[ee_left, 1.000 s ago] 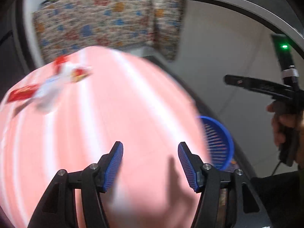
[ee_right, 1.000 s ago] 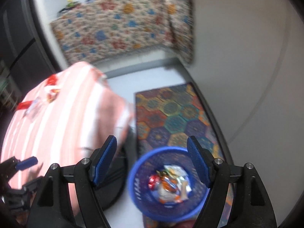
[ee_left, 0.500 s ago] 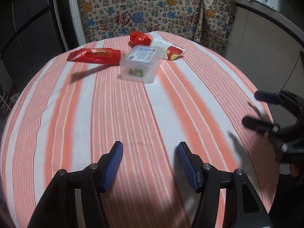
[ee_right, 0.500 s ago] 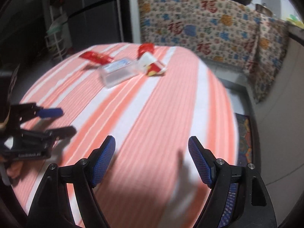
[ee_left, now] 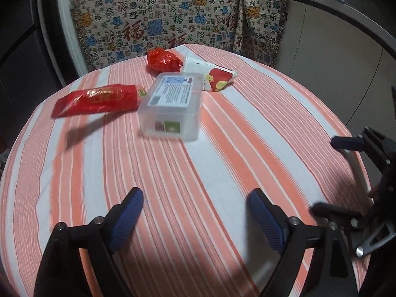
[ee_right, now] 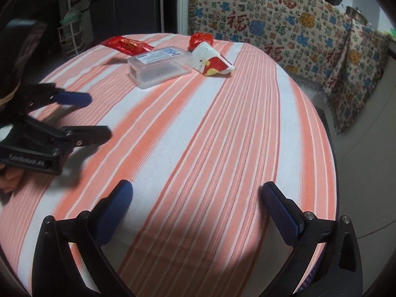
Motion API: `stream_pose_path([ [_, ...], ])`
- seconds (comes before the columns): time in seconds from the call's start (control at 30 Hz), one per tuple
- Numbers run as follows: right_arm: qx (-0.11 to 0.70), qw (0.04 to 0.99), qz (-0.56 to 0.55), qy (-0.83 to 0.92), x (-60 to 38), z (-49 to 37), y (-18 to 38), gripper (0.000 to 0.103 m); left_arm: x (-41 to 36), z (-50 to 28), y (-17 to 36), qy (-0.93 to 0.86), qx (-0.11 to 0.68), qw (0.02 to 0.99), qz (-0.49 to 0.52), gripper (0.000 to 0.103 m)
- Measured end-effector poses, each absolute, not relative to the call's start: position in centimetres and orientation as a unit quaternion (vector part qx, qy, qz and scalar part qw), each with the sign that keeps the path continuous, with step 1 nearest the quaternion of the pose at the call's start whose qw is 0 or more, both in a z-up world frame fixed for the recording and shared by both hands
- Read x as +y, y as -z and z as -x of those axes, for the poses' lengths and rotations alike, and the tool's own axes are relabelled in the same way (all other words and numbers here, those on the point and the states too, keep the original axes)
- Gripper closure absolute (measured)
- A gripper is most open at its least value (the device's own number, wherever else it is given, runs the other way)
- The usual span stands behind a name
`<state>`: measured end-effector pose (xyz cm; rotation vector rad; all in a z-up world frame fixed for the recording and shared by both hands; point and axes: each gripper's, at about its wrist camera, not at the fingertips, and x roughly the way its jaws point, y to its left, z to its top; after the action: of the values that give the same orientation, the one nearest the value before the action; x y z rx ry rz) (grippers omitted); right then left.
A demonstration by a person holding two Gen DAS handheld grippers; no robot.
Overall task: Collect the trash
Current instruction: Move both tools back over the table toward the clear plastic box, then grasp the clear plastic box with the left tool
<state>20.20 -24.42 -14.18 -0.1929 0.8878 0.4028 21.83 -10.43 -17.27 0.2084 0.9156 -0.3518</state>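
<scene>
Four pieces of trash lie together on the far part of the bench point(ee_left: 247, 133), which wears an orange-and-white striped cloth: one long red wrapper point(ee_left: 96, 100) at the left, one crumpled red wrapper point(ee_left: 163, 59) farthest off, one white-and-red packet point(ee_left: 212, 76) at the right, and one clear plastic box point(ee_left: 170, 105) nearest of the four, touching the long wrapper and the packet.

There are two tools. The left hand-held gripper point(ee_left: 195, 212) and the right hand-held gripper point(ee_right: 198, 205) both hang over the near bench, released, nothing between their blue pads, well apart from the trash.

A second ago the right one stood over a blue basket on the floor; now it is over the bench. Both sets of jaws have just been opening wider, and the trash looms closer in the left view.
</scene>
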Motion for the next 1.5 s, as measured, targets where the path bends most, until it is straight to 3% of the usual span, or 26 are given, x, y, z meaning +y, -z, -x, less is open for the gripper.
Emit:
stream_pose_path([
  [0.4,0.428,0.877,0.09,-0.198,-24.5,-20.4,14.1,0.0,-11.8,-29.2,16.8,0.161,0.429,0.877,-0.144,0.012],
  [0.63,0.428,0.877,0.09,-0.198,-24.5,-20.4,14.1,0.0,-11.7,-31.0,16.1,0.168,0.43,0.879,-0.117,0.015],
  [0.67,0.428,0.877,0.09,-0.198,-24.5,-20.4,14.1,0.0,-11.7,-31.0,16.0,0.169,0.428,0.88,-0.114,0.021],
  [0.7,0.428,0.877,0.09,-0.198,-24.5,-20.4,14.1,0.0,-11.8,-30.9,15.9,0.171,0.426,0.881,-0.112,0.041],
  [0.73,0.428,0.877,0.09,-0.198,-24.5,-20.4,14.1,0.0,-11.9,-30.9,15.9,0.171,0.431,0.879,-0.113,0.042],
  [1.43,0.428,0.877,0.091,-0.199,-24.5,-20.4,14.1,0.0,-3.7,-16.8,14.5,0.068,0.424,0.901,-0.057,0.041],
  [1.5,0.429,0.877,0.091,-0.199,-24.5,-20.4,14.1,0.0,-3.6,-17.0,14.8,0.064,0.431,0.899,-0.051,0.036],
])
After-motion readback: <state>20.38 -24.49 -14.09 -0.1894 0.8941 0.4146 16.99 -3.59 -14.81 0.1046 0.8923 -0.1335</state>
